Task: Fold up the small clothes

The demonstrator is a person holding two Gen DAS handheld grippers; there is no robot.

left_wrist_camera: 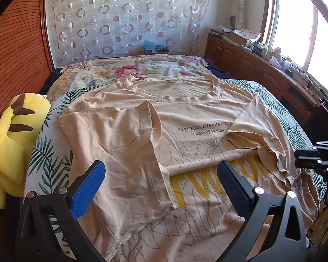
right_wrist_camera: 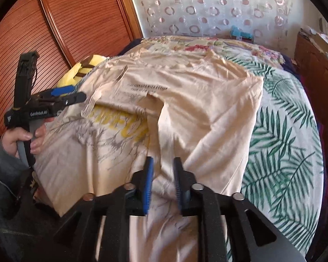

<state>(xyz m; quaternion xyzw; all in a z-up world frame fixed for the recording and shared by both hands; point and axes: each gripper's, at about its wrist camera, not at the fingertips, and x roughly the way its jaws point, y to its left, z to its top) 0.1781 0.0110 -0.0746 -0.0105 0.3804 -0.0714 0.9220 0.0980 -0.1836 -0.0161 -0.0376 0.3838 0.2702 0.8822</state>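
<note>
Left hand-held gripper (left_wrist_camera: 161, 185) spread wide above the t-shirt (left_wrist_camera: 185, 118), holding nothing. Right hand-held gripper (right_wrist_camera: 163, 182) narrowly parted over a fold, pads seemingly clear. Shirt on the bed (right_wrist_camera: 284, 131); both sleeves (left_wrist_camera: 111, 135) folded in, body still to fold.

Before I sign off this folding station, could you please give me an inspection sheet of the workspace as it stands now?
Surface: bed with a white, green-leaf-print sheet.
Job's things: peach cotton T-shirt with black lettering lies face up, both sleeves folded inward.
Clutter: yellow plush toy with brown stripes at the bed's left edge.
Grippers: left gripper has its jaws wide apart over the shirt; right gripper has its jaws narrowly apart, with shirt fabric between them, pads not pressing.
Cables: tangled leads on the wooden sideboard.
Surroundings: circle-patterned sheer curtain, slatted wooden wardrobe door, bright window.
</note>
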